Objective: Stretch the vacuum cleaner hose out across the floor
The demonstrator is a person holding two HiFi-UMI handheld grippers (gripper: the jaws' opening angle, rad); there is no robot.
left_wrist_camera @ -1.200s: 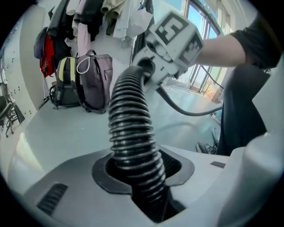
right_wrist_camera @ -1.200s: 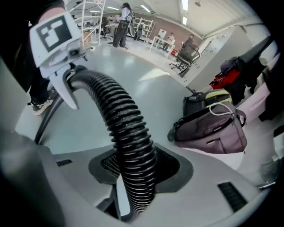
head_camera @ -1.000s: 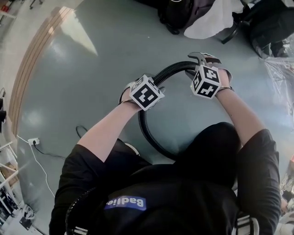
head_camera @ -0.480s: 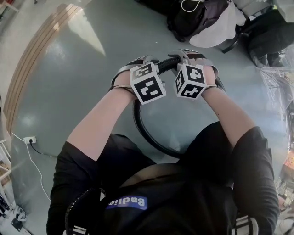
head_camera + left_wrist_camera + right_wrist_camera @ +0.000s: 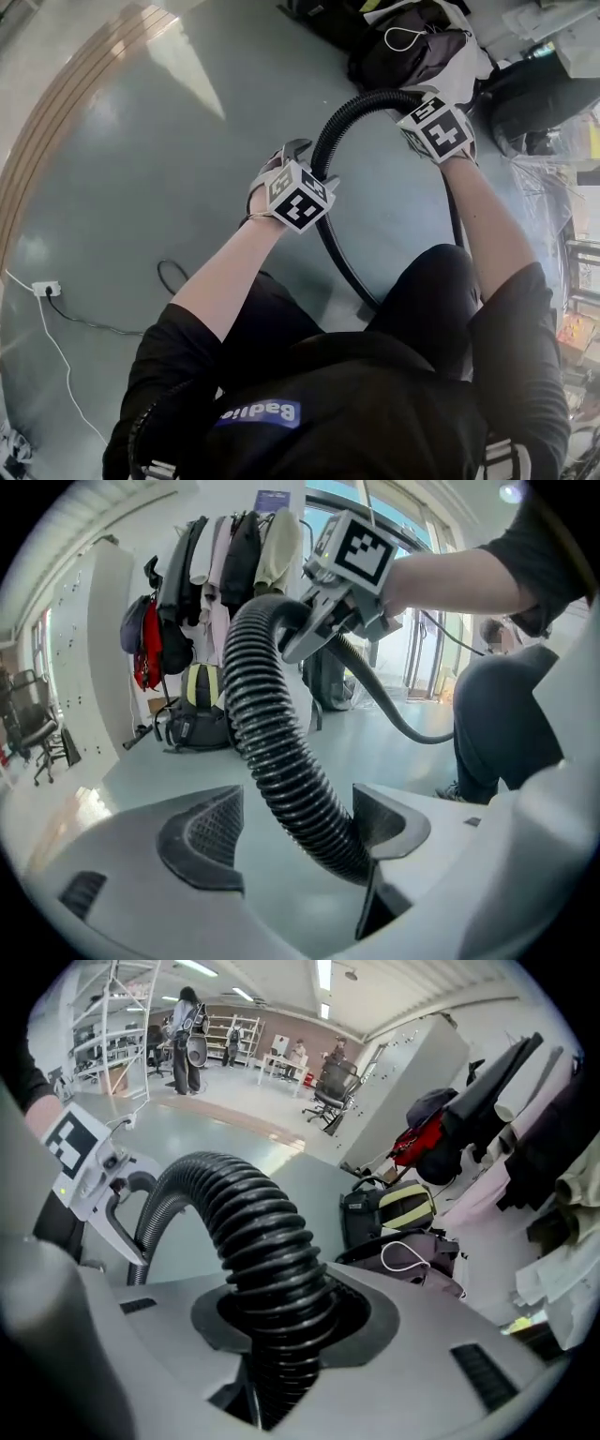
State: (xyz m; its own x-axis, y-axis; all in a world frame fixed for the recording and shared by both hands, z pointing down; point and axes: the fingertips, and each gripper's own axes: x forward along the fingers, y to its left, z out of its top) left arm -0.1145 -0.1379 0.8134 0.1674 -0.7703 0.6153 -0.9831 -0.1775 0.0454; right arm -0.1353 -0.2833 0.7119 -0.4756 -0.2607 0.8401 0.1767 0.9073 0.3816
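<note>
The black ribbed vacuum hose (image 5: 328, 141) arcs in the air between my two grippers and runs down to the floor by the person's legs. My left gripper (image 5: 281, 161) has just been opening. In the left gripper view the hose (image 5: 267, 733) lies between its jaws, against the right pad (image 5: 384, 817), with a gap to the left pad, so the left gripper (image 5: 300, 836) is open. My right gripper (image 5: 417, 108) is higher, at the upper right. Its jaws have just opened slightly, but the right gripper (image 5: 281, 1321) still wraps tightly round the hose (image 5: 253, 1232).
Bags and white cloth (image 5: 412, 47) lie on the floor beyond the right gripper. A power strip (image 5: 44, 289) with a white cable and a black cable loop (image 5: 169, 274) lie at the left. Coats (image 5: 225, 564) hang above a backpack (image 5: 197, 714).
The grippers came close together, then parted. The right one has moved up and to the right with the hose, widening the arc. The left one has dropped slightly.
</note>
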